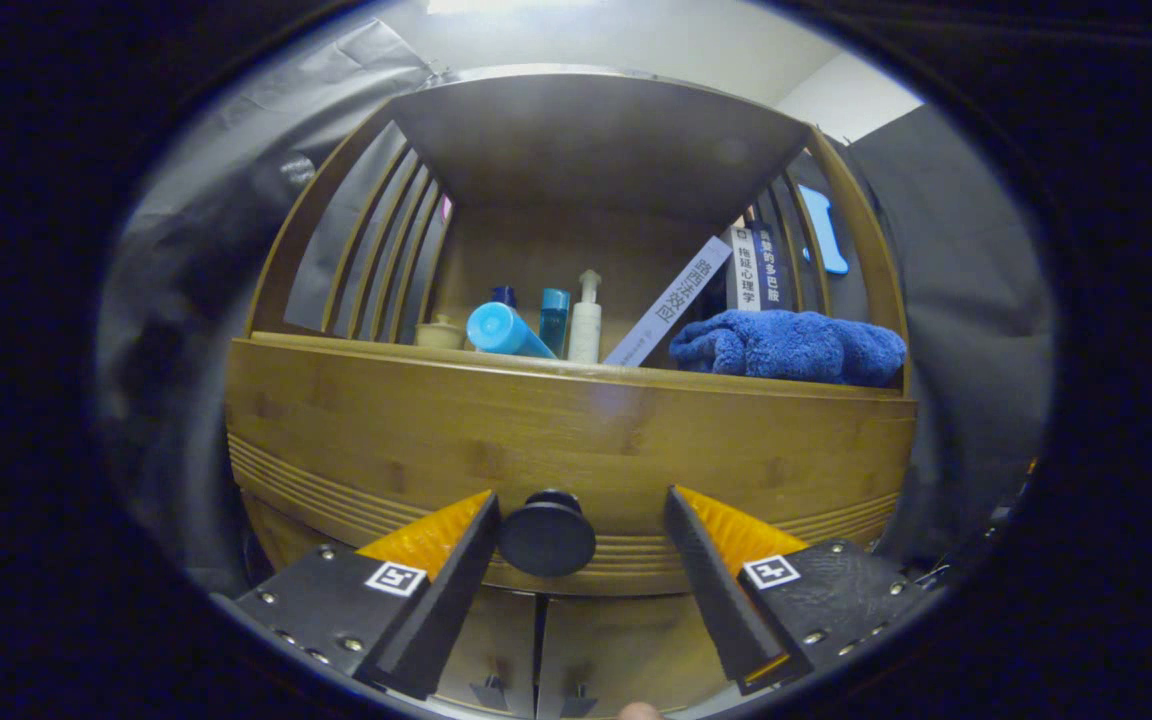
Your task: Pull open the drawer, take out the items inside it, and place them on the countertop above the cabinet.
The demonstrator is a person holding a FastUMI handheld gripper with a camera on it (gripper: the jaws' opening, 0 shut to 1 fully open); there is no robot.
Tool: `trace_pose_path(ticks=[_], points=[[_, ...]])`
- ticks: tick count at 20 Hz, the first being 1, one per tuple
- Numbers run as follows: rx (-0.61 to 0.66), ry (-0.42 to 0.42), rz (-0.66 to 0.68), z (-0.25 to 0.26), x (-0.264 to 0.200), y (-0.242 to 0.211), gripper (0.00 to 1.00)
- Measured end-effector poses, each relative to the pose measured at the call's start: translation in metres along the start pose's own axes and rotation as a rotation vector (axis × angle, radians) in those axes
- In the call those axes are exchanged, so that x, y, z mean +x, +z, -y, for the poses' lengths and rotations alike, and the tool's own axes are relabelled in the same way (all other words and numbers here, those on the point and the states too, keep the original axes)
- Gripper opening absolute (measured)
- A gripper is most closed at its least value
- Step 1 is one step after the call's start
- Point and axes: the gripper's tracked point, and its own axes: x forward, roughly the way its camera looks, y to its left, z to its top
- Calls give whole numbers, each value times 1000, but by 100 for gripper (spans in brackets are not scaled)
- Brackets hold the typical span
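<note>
Now the drawer's knob sits between the wide-spread gripper fingers, unclamped.

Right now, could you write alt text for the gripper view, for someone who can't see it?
The open gripper has a dark round drawer knob between its fingers, apparently untouched, on a closed wooden drawer. On the countertop above: bottles, leaning books, a blue towel.

I cannot see the drawer's contents behind its closed front. The blue towel hides the books' lower ends. Rear bottles overlap, too small to identify.
</note>
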Motion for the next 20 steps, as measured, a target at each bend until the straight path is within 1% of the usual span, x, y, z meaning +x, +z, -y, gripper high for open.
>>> trace_pose_path(ticks=[7,11,13,16,20], points=[[14,-1,13,1,-3,-1,99],[-3,22,-40,1,-4,-6,99],[7,19,-97,3,-9,-15,98],[33,-4,-136,5,-30,-6,96],[45,-32,-196,14,-78,19,96]])
